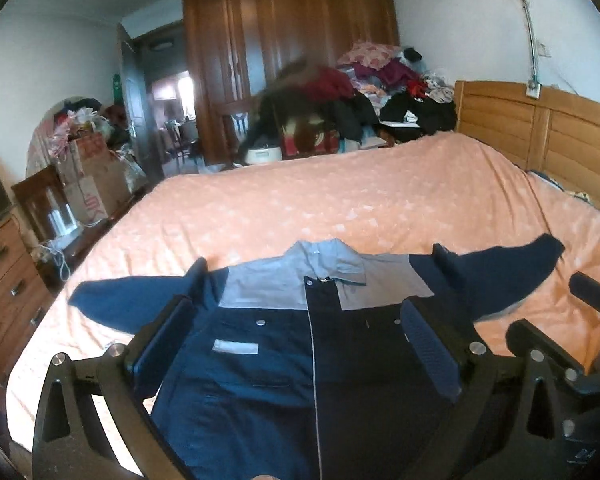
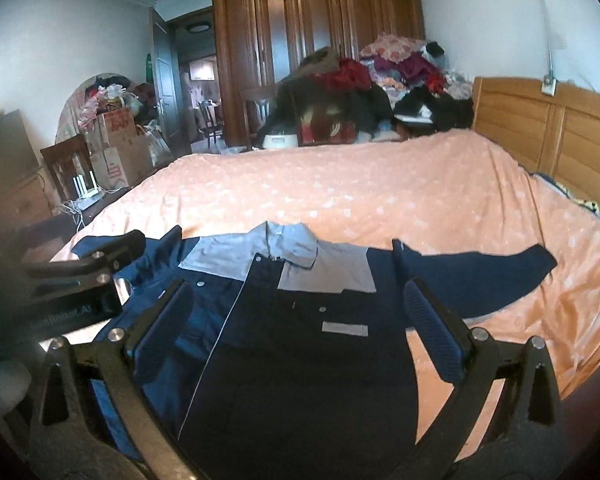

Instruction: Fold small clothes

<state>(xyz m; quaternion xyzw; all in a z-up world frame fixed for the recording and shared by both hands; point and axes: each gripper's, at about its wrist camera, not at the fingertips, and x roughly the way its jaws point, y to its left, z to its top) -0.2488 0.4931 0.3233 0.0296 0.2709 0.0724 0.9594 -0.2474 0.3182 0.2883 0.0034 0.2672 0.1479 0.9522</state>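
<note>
A small navy jacket (image 1: 268, 360) (image 2: 300, 352) with a grey collar and grey shoulder panels lies flat, front up, on the peach bedspread (image 1: 340, 196) (image 2: 360, 184). Both sleeves are spread out sideways. My left gripper (image 1: 300, 308) hovers open over the jacket's chest, its fingers wide apart with nothing between them. My right gripper (image 2: 296, 300) is also open above the jacket's right half, empty. The right gripper's body shows at the right edge of the left wrist view, and the left gripper's body at the left edge of the right wrist view.
A wooden headboard (image 1: 540, 128) (image 2: 548, 120) stands at the right. A heap of clothes (image 1: 380, 84) (image 2: 380, 76) sits beyond the far bed edge before a wooden wardrobe (image 1: 288, 48). Drawers (image 1: 4, 280), boxes and bags (image 1: 88, 168) crowd the left side.
</note>
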